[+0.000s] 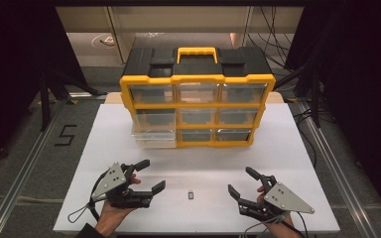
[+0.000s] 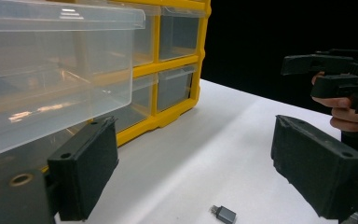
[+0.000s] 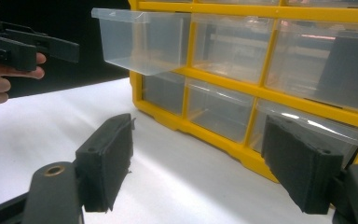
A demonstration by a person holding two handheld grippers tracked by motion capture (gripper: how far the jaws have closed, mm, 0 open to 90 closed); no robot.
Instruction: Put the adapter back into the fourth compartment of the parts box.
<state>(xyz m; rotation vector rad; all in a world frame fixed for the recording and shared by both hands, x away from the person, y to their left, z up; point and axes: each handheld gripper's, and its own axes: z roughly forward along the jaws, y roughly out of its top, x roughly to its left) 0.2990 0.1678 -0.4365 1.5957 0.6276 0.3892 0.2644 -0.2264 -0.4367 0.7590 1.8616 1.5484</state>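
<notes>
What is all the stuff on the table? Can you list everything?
table: one, white, under everything.
drawer box: one, yellow frame, black top with a yellow handle, at the far middle of the table.
drawers: nine, clear, in three rows of three in the box.
open drawer: one of the nine, clear, bottom left, pulled out toward the person.
small plug: one, grey, on the table between the two grippers, touching neither.
floor number: one, a black 5, left of the table.
left gripper: one, black, near left, open and holding nothing.
right gripper: one, black, near right, open and holding nothing.
</notes>
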